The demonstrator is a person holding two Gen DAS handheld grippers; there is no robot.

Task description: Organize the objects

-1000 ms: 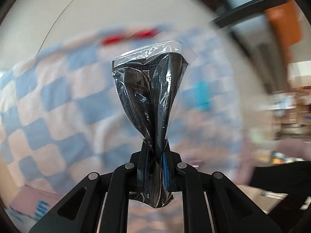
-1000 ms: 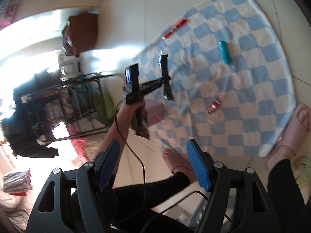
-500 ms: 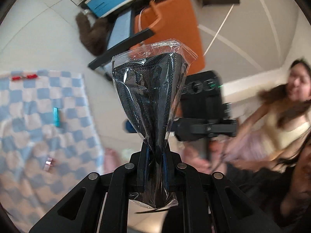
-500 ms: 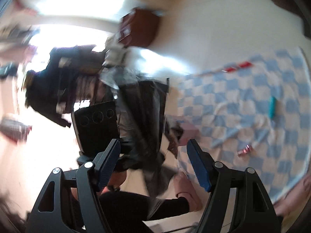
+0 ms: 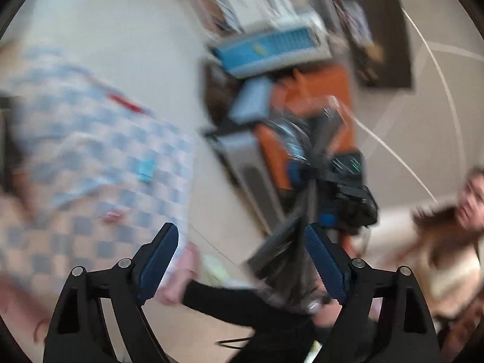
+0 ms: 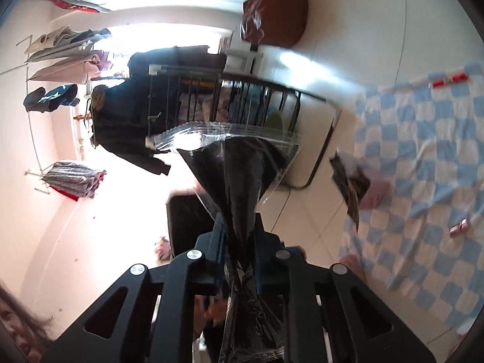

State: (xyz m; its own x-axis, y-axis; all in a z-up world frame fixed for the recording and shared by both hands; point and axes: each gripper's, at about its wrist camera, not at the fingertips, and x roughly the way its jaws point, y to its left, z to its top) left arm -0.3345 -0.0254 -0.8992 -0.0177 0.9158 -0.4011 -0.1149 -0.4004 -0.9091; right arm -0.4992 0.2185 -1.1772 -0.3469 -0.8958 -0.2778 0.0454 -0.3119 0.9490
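A black mask in a clear plastic bag (image 6: pixel 239 166) stands up from my right gripper (image 6: pixel 239 242), whose jaws are closing and pinch the bag's lower part. In the blurred left wrist view my left gripper (image 5: pixel 242 260) is opening; its blue pads (image 5: pixel 157 260) touch nothing. The same bag (image 5: pixel 287 236) shows there as a dark streak close to the right pad, held by the right gripper (image 5: pixel 305 169) beyond. A blue-and-white checkered blanket (image 6: pixel 423 151) lies on the floor with a red item (image 6: pixel 447 79), a teal item (image 5: pixel 146 168) and a small pink item (image 6: pixel 459 228).
A black metal rack (image 6: pixel 242 96) with clothes stands ahead of the right gripper, and a brown bag (image 6: pixel 275 15) sits beyond it. An orange object (image 5: pixel 311 90) and blue-and-white boxes (image 5: pixel 272 48) lie past the blanket (image 5: pixel 75 136). A person (image 5: pixel 438 242) sits at the right.
The bagged mask has passed from my left gripper to my right. The left jaws let go and spread wide as that hand swung away; the right jaws came together on the bag.
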